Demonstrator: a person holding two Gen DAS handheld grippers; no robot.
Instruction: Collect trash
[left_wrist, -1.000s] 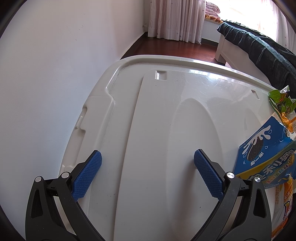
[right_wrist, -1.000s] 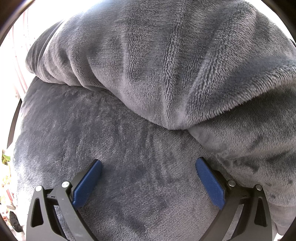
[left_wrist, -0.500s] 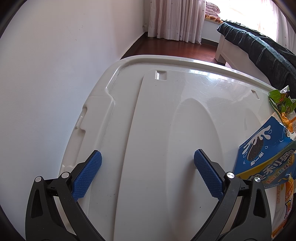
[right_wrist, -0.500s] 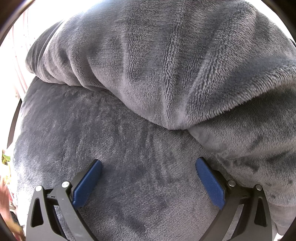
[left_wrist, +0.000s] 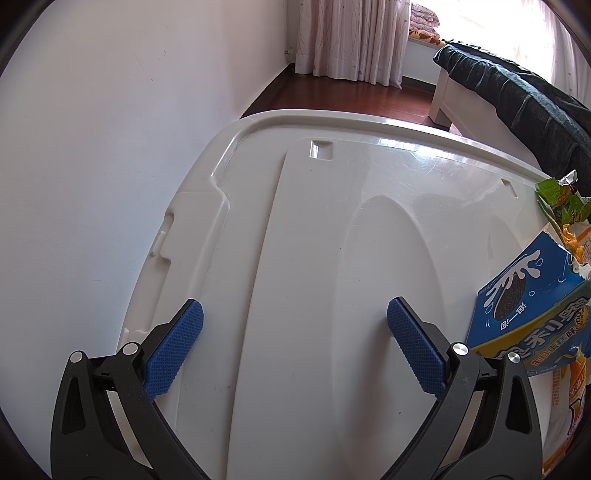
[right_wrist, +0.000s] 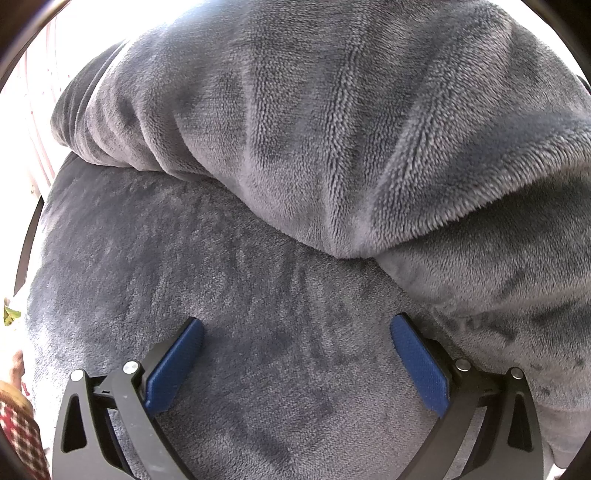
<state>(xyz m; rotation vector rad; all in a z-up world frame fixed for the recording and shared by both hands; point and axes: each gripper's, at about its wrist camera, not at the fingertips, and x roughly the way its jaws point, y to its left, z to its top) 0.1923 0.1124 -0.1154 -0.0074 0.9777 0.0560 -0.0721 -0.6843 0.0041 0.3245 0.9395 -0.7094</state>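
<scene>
Our left gripper hangs spread wide and empty over a white plastic bin lid; the trash, a blue cookie box and a green wrapper, lies at the lid's right edge. Our right gripper gapes equally wide, holding nothing, close against grey plush fabric, perhaps a blanket.

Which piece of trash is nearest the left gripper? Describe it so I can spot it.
Start at the white plastic lid filling the left wrist view. Along its right edge lies a pile of wrappers; nearest the left gripper is the blue packet, the only blue one, picturing a dark round cookie.
</scene>
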